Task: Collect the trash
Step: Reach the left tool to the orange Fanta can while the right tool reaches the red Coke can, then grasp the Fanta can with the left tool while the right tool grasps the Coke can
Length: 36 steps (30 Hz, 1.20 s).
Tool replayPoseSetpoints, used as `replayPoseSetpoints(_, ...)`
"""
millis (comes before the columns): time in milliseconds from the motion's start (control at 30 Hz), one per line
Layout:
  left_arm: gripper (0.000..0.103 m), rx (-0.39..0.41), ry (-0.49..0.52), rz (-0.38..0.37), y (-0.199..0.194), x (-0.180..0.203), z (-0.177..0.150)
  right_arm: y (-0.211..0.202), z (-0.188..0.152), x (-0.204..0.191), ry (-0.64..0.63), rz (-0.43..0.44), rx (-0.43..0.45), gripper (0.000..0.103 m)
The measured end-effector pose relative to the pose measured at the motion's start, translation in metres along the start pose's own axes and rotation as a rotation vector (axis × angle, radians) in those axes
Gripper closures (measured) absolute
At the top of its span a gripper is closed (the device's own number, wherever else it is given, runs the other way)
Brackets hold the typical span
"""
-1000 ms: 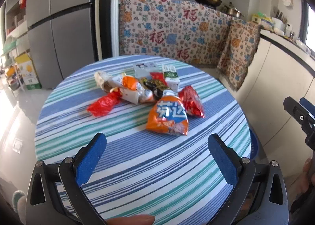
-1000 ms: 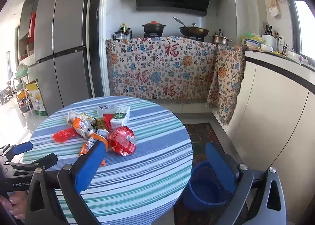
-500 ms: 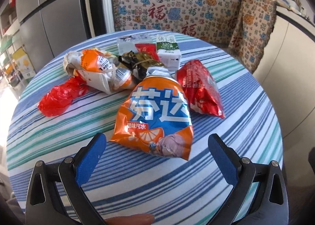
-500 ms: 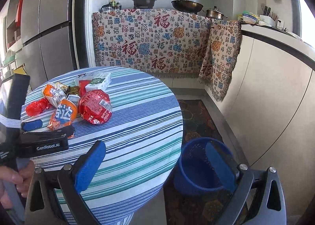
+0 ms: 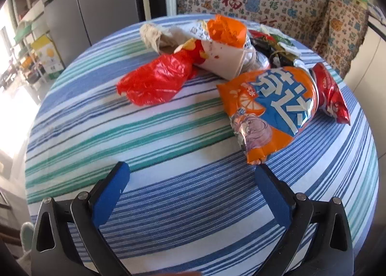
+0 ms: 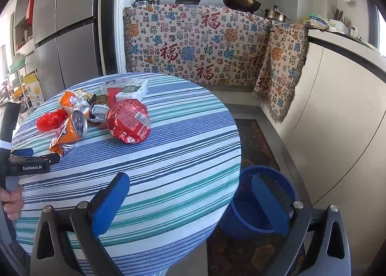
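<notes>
A pile of trash lies on the round striped table [image 5: 168,136]: a flattened orange soda can [image 5: 272,107], a crumpled red plastic bag [image 5: 156,80], a red snack packet [image 5: 330,92] and a white paper wrapper [image 5: 224,58]. My left gripper [image 5: 191,174] is open low over the cloth, just short of the can, whose near end lies by the right fingertip. The right wrist view shows the same can [image 6: 70,131], red packet [image 6: 129,120] and left gripper [image 6: 31,155]. My right gripper [image 6: 190,186] is open and empty at the table's near edge, above a blue bin [image 6: 253,210].
Two small cartons [image 6: 130,87] sit at the back of the pile. The blue bin stands on a patterned mat beside the table. A patterned cloth [image 6: 193,44] drapes the counter behind; a grey fridge [image 6: 67,30] stands to the left. A hand [image 6: 12,201] holds the left gripper.
My left gripper has swung left and closer to the pile, so the orange can now lies at its right fingertip. The right gripper has shifted a little; both stay open.
</notes>
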<state>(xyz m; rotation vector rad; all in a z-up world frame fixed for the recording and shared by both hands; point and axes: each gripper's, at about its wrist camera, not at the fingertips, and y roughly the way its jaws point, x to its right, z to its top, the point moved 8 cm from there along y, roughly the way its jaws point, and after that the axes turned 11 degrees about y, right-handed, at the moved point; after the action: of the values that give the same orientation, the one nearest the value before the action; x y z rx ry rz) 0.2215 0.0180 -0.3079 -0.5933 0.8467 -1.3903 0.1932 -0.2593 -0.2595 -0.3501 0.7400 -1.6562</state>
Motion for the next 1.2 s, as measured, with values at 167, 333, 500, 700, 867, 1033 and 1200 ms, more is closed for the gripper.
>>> replayPoseSetpoints(167, 0.001, -0.005, 0.072, -0.058, 0.001, 0.015, -0.001, 0.002, -0.008, -0.016, -0.022, 0.05, -0.025, 0.0)
replayPoseSetpoints(333, 0.001, 0.088, 0.019, -0.285, -0.023, 0.033, 0.018, 0.004, -0.01, -0.016, -0.01, 0.05, -0.032, 0.0)
replayPoseSetpoints(500, 0.001, 0.007, 0.022, -0.331, -0.005, 0.054, 0.055, 0.003, 0.001, -0.021, -0.009, 0.067, -0.016, 0.0)
replayPoseSetpoints(700, 0.002, -0.088, -0.005, -0.302, 0.019, 0.053, 0.07, 0.019, 0.033, -0.031, -0.014, 0.112, 0.019, 0.0)
replayPoseSetpoints(867, 0.017, -0.13, -0.116, -0.436, 0.031, 0.046, 0.067, 0.071, 0.031, -0.078, -0.155, 0.277, -0.138, 0.0)
replayPoseSetpoints(1033, 0.018, -0.101, -0.066, -0.41, 0.024, 0.049, 0.061, 0.116, 0.021, -0.122, -0.343, 0.209, -0.169, 0.001)
replayPoseSetpoints(1200, 0.018, -0.083, -0.048, -0.387, 0.018, 0.044, 0.053, 0.134, 0.032, -0.138, -0.366, 0.134, -0.13, 0.001)
